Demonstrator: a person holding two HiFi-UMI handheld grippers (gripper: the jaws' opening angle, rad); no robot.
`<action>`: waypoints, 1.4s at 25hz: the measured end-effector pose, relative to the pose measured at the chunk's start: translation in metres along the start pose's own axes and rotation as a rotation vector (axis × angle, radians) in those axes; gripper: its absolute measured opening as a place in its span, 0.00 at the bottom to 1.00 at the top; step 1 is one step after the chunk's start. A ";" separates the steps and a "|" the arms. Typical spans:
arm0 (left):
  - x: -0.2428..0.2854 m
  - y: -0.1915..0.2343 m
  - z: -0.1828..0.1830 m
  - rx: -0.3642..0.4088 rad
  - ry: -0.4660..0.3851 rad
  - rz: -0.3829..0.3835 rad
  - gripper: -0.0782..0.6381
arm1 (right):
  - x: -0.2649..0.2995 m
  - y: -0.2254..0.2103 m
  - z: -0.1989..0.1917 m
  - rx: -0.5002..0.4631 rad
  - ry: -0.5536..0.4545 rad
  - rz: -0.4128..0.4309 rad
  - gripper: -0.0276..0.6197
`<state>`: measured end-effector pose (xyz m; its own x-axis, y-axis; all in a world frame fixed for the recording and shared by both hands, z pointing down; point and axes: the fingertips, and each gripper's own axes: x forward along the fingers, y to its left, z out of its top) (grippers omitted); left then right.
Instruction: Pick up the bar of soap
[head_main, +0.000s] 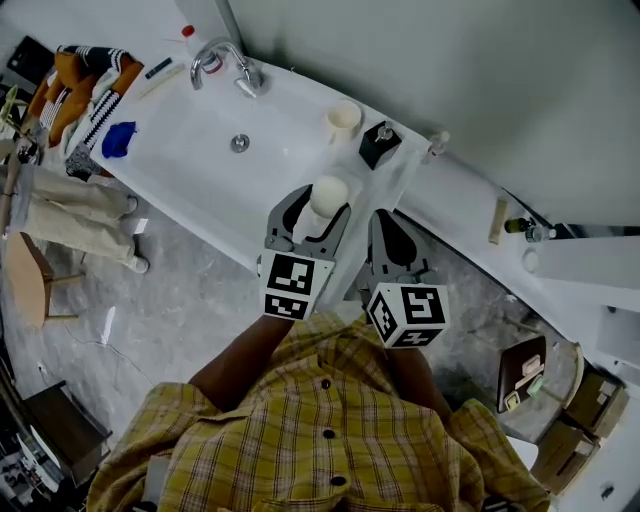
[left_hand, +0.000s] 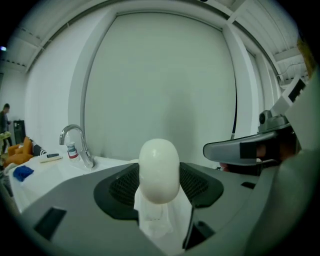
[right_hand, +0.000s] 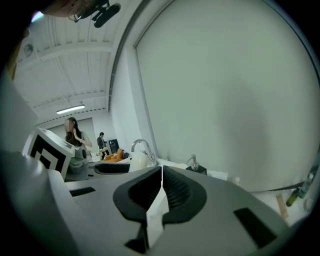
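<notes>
Over the sink counter (head_main: 180, 150), bar of soap (left_hand: 159, 170) clamped in left gripper (head_main: 316, 212), right gripper (right_hand: 161, 184) closed, empty.

One soap (head_main: 329, 195), one cup (head_main: 343, 120), one tap (head_main: 222, 58), probably one dispenser (head_main: 378, 145)

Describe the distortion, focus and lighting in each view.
Head view: even, soft light; fisheye bends the counter edge. Left gripper view: black vignette, bar of soap sharp with a mild sheen. Right gripper view: straight edges bow, ceiling strip light is bright.
</notes>
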<state>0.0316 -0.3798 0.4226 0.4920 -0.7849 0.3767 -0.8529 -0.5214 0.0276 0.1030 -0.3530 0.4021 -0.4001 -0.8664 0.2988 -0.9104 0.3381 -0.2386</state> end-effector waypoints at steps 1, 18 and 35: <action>-0.005 -0.001 0.004 0.009 -0.017 0.004 0.47 | -0.001 0.002 0.003 -0.008 -0.007 0.002 0.08; -0.046 -0.013 0.034 0.062 -0.160 0.030 0.47 | -0.012 0.017 0.025 -0.098 -0.040 0.023 0.08; -0.035 -0.014 0.036 0.058 -0.157 0.044 0.47 | -0.010 0.006 0.026 -0.089 -0.046 0.026 0.08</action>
<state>0.0330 -0.3569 0.3758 0.4796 -0.8478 0.2265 -0.8650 -0.5002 -0.0406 0.1045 -0.3518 0.3740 -0.4206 -0.8720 0.2504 -0.9062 0.3906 -0.1620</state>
